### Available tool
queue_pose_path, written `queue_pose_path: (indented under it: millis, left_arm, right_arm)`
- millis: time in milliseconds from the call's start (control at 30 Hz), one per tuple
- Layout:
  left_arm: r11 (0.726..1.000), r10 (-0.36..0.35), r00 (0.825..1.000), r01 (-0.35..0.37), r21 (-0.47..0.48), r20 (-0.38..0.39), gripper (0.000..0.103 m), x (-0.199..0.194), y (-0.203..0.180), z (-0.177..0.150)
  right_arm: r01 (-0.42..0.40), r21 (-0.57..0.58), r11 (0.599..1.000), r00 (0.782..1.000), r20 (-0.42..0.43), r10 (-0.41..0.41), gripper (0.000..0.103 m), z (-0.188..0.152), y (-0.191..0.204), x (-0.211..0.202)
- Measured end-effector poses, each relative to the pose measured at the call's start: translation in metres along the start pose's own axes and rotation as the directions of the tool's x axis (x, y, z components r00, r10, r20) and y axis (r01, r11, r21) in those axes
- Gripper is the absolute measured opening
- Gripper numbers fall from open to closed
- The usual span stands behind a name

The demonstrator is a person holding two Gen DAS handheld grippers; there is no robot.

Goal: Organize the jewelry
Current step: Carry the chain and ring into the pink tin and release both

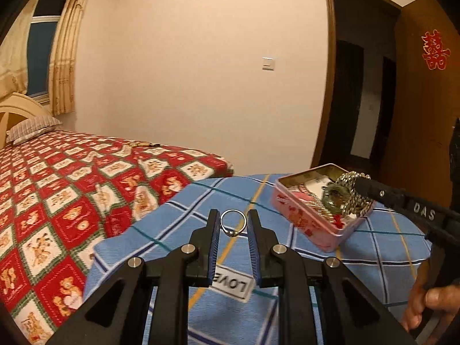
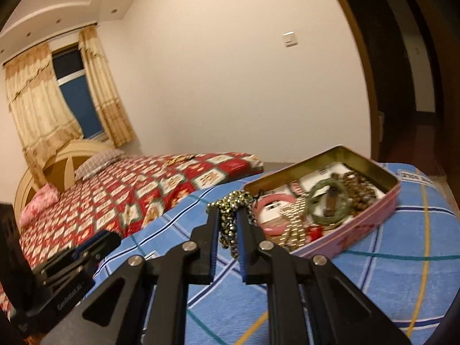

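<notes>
Meanwhile left tongs (image 1: 233,221) pinch ring (image 1: 233,222); right tongs (image 2: 230,215) clamp beads (image 2: 230,218).

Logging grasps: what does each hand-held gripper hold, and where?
Left hand-held gripper: silver ring, pinched across its band. Right hand-held gripper: beaded chain, clamped mid-bunch.

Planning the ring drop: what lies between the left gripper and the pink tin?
Only bare blue plaid cloth, in the left wrist view. The left gripper holds the ring; the pink tin sits to its right, with the right gripper over it.
</notes>
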State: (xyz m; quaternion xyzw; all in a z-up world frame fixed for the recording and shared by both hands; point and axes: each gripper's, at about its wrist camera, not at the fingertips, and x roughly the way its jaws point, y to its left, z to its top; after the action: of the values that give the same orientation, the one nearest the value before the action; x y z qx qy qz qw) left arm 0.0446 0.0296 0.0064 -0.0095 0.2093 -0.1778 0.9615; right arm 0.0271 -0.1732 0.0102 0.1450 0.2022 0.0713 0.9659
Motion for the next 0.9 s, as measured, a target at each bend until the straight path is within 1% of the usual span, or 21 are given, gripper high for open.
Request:
queue_pose_path:
  millis: [167, 300, 400, 500, 633, 733, 900]
  left_arm:
    - [0.998, -0.056, 0.998, 0.056, 0.01, 0.007, 0.019, 0.008, -0.018, 0.005]
    - [0.994, -0.106, 0.994, 0.106, 0.019, 0.01, 0.019, 0.018, -0.034, 0.011]
    - [0.991, -0.132, 0.991, 0.131, 0.029, 0.011, 0.019, 0.027, -0.048, 0.015]
    - [0.985, -0.169, 0.986, 0.169, 0.017, 0.011, 0.019, 0.043, -0.061, 0.021]
    - [0.98, -0.197, 0.98, 0.197, 0.002, 0.01, 0.019, 0.062, -0.076, 0.029]
    - [0.978, -0.208, 0.978, 0.208, 0.001, 0.0, 0.019, 0.081, -0.087, 0.035]
    - [0.978, -0.209, 0.977, 0.208, -0.017, -0.044, 0.019, 0.116, -0.096, 0.039]
  right_arm:
    - [0.071, 0.067, 0.995, 0.997, 0.03, -0.073, 0.015, 0.008, -0.036, -0.011]
    - [0.109, 0.112, 0.988, 0.993, 0.042, -0.115, 0.015, 0.015, -0.061, -0.018]
    - [0.132, 0.105, 0.986, 0.989, 0.047, -0.138, 0.015, 0.022, -0.071, -0.018]
    - [0.145, 0.091, 0.985, 0.987, 0.052, -0.15, 0.015, 0.028, -0.076, -0.015]
    - [0.156, 0.083, 0.984, 0.986, 0.051, -0.161, 0.015, 0.038, -0.085, -0.002]
    - [0.15, 0.099, 0.984, 0.987, 0.035, -0.154, 0.015, 0.045, -0.092, 0.018]
    - [0.151, 0.114, 0.982, 0.988, -0.01, -0.151, 0.015, 0.052, -0.101, 0.054]
